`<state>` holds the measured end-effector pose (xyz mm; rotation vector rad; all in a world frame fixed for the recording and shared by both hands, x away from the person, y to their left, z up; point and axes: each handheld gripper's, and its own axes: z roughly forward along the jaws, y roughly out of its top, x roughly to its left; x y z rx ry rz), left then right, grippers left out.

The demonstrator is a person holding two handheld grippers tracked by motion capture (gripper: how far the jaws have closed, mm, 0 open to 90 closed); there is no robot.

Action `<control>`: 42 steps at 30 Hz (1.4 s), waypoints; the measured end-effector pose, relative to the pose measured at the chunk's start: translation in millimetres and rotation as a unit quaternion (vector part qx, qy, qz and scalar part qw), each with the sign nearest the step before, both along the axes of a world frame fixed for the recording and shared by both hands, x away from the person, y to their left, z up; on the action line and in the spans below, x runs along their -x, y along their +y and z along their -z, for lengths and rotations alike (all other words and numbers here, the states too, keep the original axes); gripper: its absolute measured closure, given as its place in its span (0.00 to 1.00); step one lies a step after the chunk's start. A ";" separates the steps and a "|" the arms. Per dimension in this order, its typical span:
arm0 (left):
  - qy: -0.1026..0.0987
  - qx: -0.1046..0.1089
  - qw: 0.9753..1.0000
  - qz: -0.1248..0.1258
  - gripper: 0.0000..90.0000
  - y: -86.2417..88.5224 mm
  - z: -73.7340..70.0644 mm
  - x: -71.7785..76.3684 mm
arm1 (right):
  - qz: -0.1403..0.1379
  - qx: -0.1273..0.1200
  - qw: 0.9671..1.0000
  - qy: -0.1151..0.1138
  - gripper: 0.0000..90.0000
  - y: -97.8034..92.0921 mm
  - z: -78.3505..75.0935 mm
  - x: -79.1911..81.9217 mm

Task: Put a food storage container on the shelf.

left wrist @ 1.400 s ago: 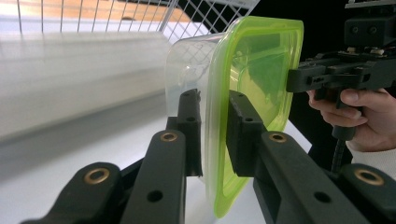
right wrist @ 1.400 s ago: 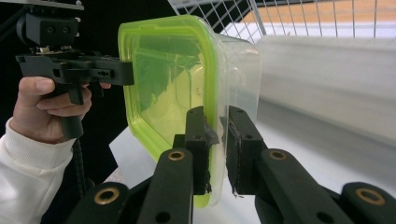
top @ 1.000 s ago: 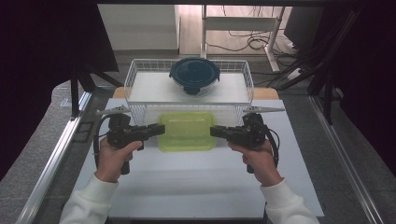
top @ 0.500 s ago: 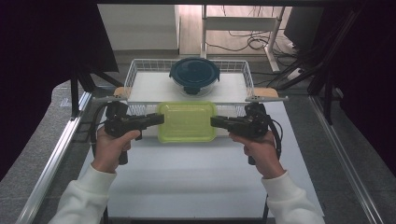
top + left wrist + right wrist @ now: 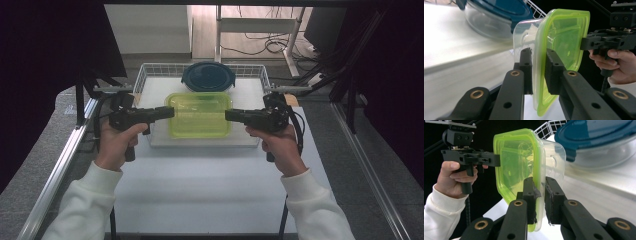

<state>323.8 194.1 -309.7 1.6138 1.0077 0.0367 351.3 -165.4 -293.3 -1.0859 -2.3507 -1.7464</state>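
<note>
A clear rectangular container with a lime-green lid (image 5: 200, 115) hangs level over the front part of the white wire basket (image 5: 141, 75). My left gripper (image 5: 170, 112) is shut on its left rim, and my right gripper (image 5: 229, 115) is shut on its right rim. In the left gripper view the jaws pinch the green lid's edge (image 5: 539, 72), with the other hand's gripper (image 5: 599, 42) at the far side. The right gripper view shows its jaws clamped on the same container (image 5: 524, 170), the other gripper (image 5: 471, 157) opposite.
A round glass bowl with a dark blue lid (image 5: 208, 76) sits at the back of the basket, just behind the held container. The basket stands at the far end of the white table (image 5: 200, 190). Metal rails (image 5: 55, 170) run along both table sides.
Both grippers have carried the green-lidded container away from me, from the table in front of the basket up and over the basket's front edge.
</note>
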 end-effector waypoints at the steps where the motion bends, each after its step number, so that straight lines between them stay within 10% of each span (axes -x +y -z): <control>1: 0.000 0.000 1.000 -0.001 0.87 0.4 -2.4 -2.2 | 0.000 0.000 1.000 0.000 0.88 0.6 -2.3 -1.4; 28: -0.008 -0.024 1.000 -0.002 0.88 -0.9 -68.9 -63.3 | 0.021 -0.014 1.000 -0.002 0.89 2.7 -57.5 -54.5; 42: 0.050 -0.016 0.999 -0.006 0.88 -7.1 -63.9 -118.7 | 0.045 -0.002 0.998 0.040 0.89 1.3 -61.7 -101.4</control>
